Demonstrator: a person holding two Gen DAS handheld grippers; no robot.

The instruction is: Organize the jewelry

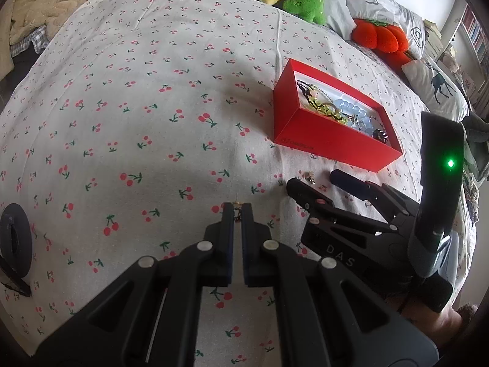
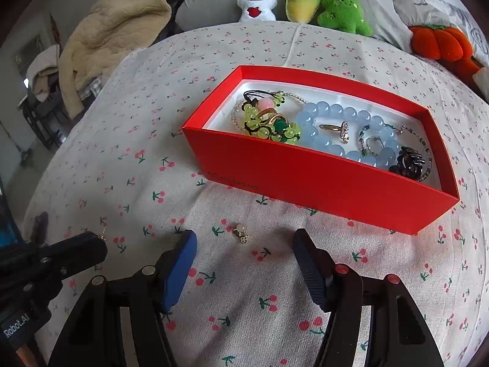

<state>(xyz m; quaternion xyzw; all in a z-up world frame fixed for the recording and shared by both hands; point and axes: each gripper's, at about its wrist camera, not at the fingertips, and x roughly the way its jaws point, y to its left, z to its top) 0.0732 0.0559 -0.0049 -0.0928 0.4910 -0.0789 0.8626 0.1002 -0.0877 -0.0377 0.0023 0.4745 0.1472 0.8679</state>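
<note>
A red box (image 2: 321, 183) on the cherry-print bedsheet holds a blue bead bracelet (image 2: 336, 116), green beads, rings and a dark clip; it also shows in the left wrist view (image 1: 330, 134). My left gripper (image 1: 237, 206) is shut on a small gold earring (image 1: 237, 205), also seen at its tip in the right wrist view (image 2: 102, 236). My right gripper (image 2: 244, 244) is open, with a second small earring (image 2: 240, 233) lying on the sheet between its fingertips, in front of the box. The right gripper also shows in the left wrist view (image 1: 311, 182).
Plush toys (image 2: 305, 0) and pillows line the far edge of the bed. A beige blanket (image 2: 116, 30) lies at the far left. A black round object (image 1: 13, 241) sits at the left edge.
</note>
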